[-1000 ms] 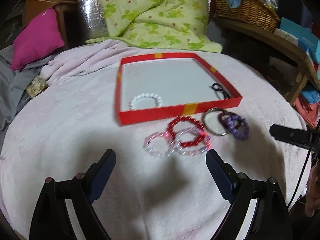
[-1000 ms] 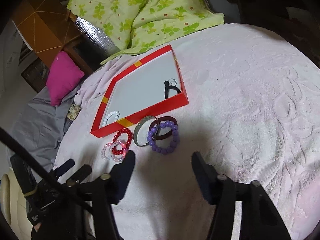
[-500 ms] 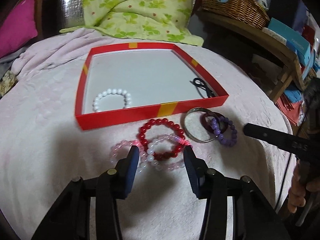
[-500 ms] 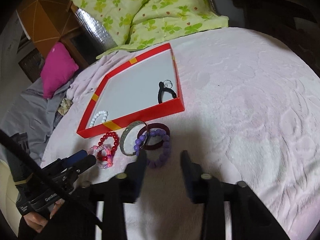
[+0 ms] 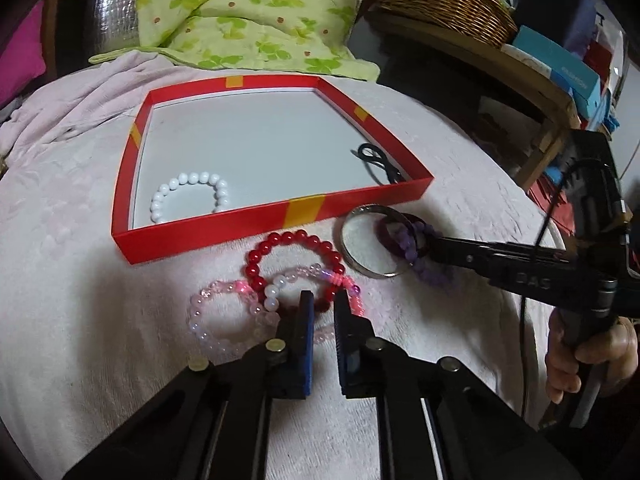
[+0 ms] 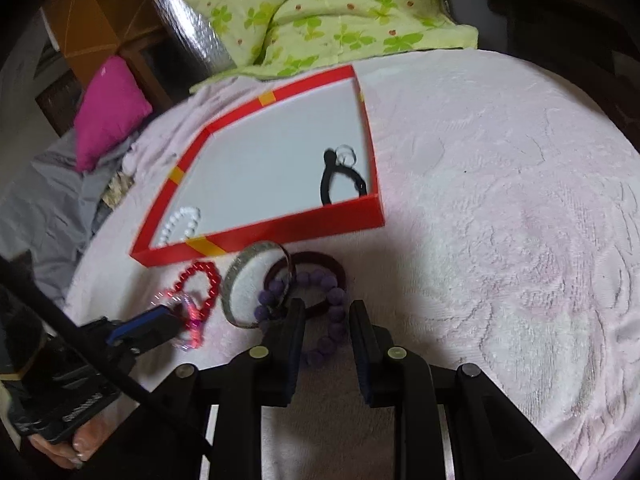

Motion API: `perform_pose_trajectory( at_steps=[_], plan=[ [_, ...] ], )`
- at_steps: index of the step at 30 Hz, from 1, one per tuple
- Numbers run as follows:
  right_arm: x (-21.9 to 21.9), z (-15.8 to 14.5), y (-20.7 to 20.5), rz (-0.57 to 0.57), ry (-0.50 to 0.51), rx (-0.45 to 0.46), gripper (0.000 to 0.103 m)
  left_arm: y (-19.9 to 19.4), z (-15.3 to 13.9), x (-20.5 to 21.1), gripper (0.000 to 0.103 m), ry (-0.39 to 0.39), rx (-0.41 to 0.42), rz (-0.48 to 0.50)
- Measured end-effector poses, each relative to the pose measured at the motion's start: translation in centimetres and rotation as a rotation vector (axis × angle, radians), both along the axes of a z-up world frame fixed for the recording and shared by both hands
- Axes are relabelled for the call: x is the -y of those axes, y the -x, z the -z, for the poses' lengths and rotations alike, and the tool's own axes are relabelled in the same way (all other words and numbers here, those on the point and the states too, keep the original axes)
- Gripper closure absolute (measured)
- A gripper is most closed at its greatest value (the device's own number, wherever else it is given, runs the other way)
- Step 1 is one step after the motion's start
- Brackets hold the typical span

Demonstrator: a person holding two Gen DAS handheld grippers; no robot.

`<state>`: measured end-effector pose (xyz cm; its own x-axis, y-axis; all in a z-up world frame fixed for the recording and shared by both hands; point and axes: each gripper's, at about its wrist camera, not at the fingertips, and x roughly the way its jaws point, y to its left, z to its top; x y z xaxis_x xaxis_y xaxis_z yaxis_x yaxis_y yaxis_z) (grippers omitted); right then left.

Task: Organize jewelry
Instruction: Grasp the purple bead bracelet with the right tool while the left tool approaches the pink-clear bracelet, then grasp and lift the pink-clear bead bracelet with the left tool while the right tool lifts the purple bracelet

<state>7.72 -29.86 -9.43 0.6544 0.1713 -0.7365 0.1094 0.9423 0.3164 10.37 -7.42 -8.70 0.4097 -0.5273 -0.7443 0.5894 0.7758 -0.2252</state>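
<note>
Pink bedspread [image 5: 100, 280] under red tray [image 5: 224, 232], frame centre | our left gripper [image 5: 323, 300] just closed onto red bead bracelet [image 5: 294, 240] | right gripper [image 6: 325, 310] just closed around purple bead bracelet [image 6: 336, 300], lower centre

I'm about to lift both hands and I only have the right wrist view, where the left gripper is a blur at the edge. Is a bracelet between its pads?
Observer: Yes. The left gripper has just closed, and the near arc of the red bead bracelet sits between its pads.
Operator: Anything crossing that red one?
Observer: A pale pink bead bracelet overlaps it right at the pads. I cannot tell whether it is caught too.
Operator: And what is off the bed's right side?
Observer: A wicker basket on a wooden shelf.
</note>
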Motion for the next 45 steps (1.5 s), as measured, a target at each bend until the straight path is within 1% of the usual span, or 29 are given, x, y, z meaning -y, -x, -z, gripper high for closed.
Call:
perform_pose_trajectory(
  at_steps=[3, 7, 9, 10, 11, 13, 18, 19, 20, 23, 25, 27, 30, 32, 34, 35, 36, 37, 39, 40, 41, 43, 45],
  plan=[
    [-0.2, -0.4, 0.4, -0.009, 0.012, 0.014, 0.092, 0.6, -0.2, -0.1, 0.094, 0.001, 0.003, 0.022],
    [0.3, -0.6, 1.2, -0.002, 0.026, 0.016, 0.092, 1.3, -0.9, -0.7, 0.094, -0.008, 0.047, 0.022],
    [0.9, -0.6, 1.7, 0.015, 0.015, 0.012, 0.092, 1.3, -1.3, -1.0, 0.092, -0.018, 0.071, 0.003],
    [1.3, -0.6, 1.8, 0.021, 0.008, 0.013, 0.092, 1.1, -1.3, -1.2, 0.087, -0.028, 0.078, -0.015],
    [1.5, -0.7, 2.0, 0.026, 0.004, 0.015, 0.092, 0.8, -1.3, -1.4, 0.079, -0.032, 0.078, -0.033],
    [2.1, -0.9, 2.3, 0.042, 0.001, 0.023, 0.092, 0.6, -1.2, -1.6, 0.072, -0.035, 0.082, -0.054],
    [3.5, -1.4, 3.1, 0.079, -0.028, 0.035, 0.092, 0.2, -1.0, -0.8, 0.071, -0.034, 0.081, -0.046],
    [3.8, -1.5, 3.3, 0.085, -0.038, 0.041, 0.092, 0.3, -1.0, -0.5, 0.068, -0.039, 0.085, -0.035],
    [4.1, -1.6, 3.5, 0.091, -0.045, 0.048, 0.092, 0.5, -1.0, -0.2, 0.062, -0.040, 0.088, -0.028],
    [4.9, -2.2, 4.4, 0.100, -0.073, 0.079, 0.092, 1.2, -1.2, 0.7, 0.052, -0.041, 0.105, 0.000],
    [5.3, -2.4, 4.7, 0.110, -0.073, 0.088, 0.092, 1.7, -1.3, 1.3, 0.049, -0.048, 0.119, 0.022],
    [5.6, -2.5, 5.0, 0.120, -0.075, 0.087, 0.092, 2.0, -1.1, 1.8, 0.048, -0.057, 0.119, 0.042],
    [6.1, -2.2, 5.2, 0.135, -0.091, 0.079, 0.092, 1.9, -0.4, 2.4, 0.048, -0.090, 0.097, 0.045],
    [6.2, -2.0, 5.1, 0.130, -0.105, 0.072, 0.092, 1.7, -0.1, 2.5, 0.048, -0.081, 0.075, 0.040],
    [5.8, -2.0, 5.1, 0.118, -0.107, 0.071, 0.092, 1.5, 0.3, 2.3, 0.049, -0.061, 0.035, 0.041],
    [5.6, -2.1, 5.0, 0.110, -0.105, 0.071, 0.092, 1.5, 0.5, 2.2, 0.058, -0.054, 0.016, 0.046],
    [5.3, -2.1, 5.0, 0.106, -0.103, 0.070, 0.092, 1.6, 0.7, 2.2, 0.064, -0.058, 0.009, 0.053],
    [5.1, -2.2, 4.9, 0.101, -0.103, 0.070, 0.092, 1.7, 1.0, 2.2, 0.071, -0.073, 0.000, 0.060],
    [4.6, -2.3, 4.8, 0.094, -0.106, 0.071, 0.092, 2.0, 1.2, 1.8, 0.077, -0.078, -0.005, 0.065],
    [4.5, -2.3, 4.7, 0.092, -0.107, 0.072, 0.092, 2.1, 1.1, 1.5, 0.086, -0.072, -0.011, 0.071],
    [4.4, -2.3, 4.6, 0.092, -0.109, 0.072, 0.092, 2.2, 1.1, 1.2, 0.090, -0.066, -0.025, 0.080],
    [4.0, -2.4, 4.4, 0.087, -0.117, 0.074, 0.092, 2.5, 1.1, 0.4, 0.091, -0.061, -0.061, 0.099],
    [3.5, -2.5, 4.2, 0.080, -0.115, 0.075, 0.092, 3.0, 1.0, -0.3, 0.091, -0.069, -0.072, 0.116]
  ],
)
